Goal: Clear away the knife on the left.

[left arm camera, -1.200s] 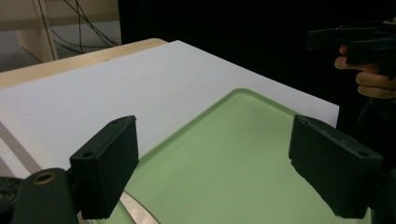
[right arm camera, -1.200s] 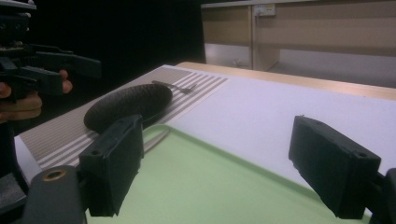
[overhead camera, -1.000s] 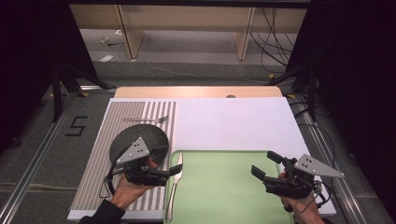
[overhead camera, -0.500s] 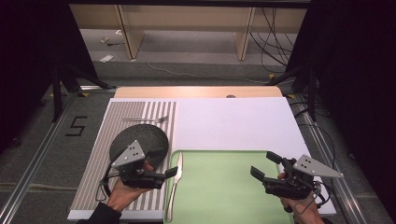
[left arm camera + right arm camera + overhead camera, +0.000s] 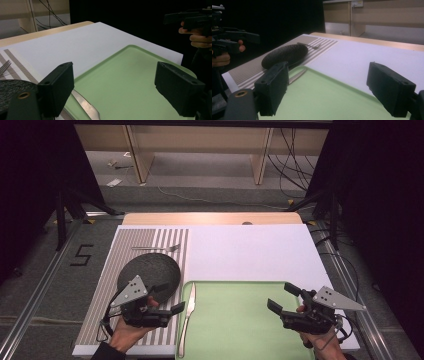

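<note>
A silver knife (image 5: 187, 316) lies lengthwise on the left rim of the green tray (image 5: 240, 325), blade toward the far side. My left gripper (image 5: 170, 298) hovers open just left of it, over the striped placemat (image 5: 97, 312), with nothing between its jaws. Its own view shows the knife (image 5: 85, 105) low between the jaws and the tray (image 5: 130, 72) ahead. My right gripper (image 5: 281, 296) is open and empty over the tray's right part. A dark round plate (image 5: 147, 270) sits on the placemat, with a fork (image 5: 157, 248) beyond it.
The white table top (image 5: 250, 250) stretches behind the tray to a wooden edge (image 5: 215, 218). The right gripper view shows the plate (image 5: 285, 53), the fork (image 5: 308, 45), the knife (image 5: 297, 75) and the other hand with its gripper (image 5: 234, 37) at the left.
My left gripper has drawn back to the left, off the knife, which now lies uncovered on the tray's left rim. The right gripper has stayed put.
</note>
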A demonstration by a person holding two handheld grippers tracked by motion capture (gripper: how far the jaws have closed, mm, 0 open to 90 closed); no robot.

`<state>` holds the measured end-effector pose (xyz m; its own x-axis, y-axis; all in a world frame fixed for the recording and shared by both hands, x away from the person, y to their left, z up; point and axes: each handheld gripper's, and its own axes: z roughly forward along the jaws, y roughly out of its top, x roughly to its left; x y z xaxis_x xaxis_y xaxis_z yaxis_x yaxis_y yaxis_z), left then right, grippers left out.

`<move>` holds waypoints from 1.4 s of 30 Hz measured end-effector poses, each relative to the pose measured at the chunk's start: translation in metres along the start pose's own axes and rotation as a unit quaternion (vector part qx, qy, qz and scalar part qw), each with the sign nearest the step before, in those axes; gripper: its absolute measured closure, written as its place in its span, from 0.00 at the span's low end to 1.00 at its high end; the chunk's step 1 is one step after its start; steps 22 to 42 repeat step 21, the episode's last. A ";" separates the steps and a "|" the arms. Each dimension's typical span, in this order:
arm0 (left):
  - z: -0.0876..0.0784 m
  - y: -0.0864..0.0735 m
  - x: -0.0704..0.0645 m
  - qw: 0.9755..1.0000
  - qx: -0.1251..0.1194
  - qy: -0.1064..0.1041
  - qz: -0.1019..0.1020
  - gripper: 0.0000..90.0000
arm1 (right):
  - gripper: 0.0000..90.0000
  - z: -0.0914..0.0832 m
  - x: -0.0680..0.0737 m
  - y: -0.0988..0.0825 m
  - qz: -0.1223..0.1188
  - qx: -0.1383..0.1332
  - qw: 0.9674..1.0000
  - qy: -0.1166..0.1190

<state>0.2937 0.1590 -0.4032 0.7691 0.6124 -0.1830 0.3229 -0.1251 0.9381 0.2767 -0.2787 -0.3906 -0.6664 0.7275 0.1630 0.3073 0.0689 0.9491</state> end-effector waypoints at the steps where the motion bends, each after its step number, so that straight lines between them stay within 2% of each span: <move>1: 0.000 0.000 -0.001 1.000 0.001 0.001 0.001 0.17 | 0.21 0.000 0.000 0.000 0.000 0.000 1.000 0.000; 9: 0.001 0.000 0.000 1.000 0.003 -0.003 -0.007 0.17 | 0.21 0.000 0.000 0.000 -0.001 -0.001 1.000 0.000; 42: 0.000 0.001 0.002 1.000 0.001 -0.002 -0.008 0.17 | 0.21 0.000 0.000 0.000 -0.001 -0.001 1.000 0.000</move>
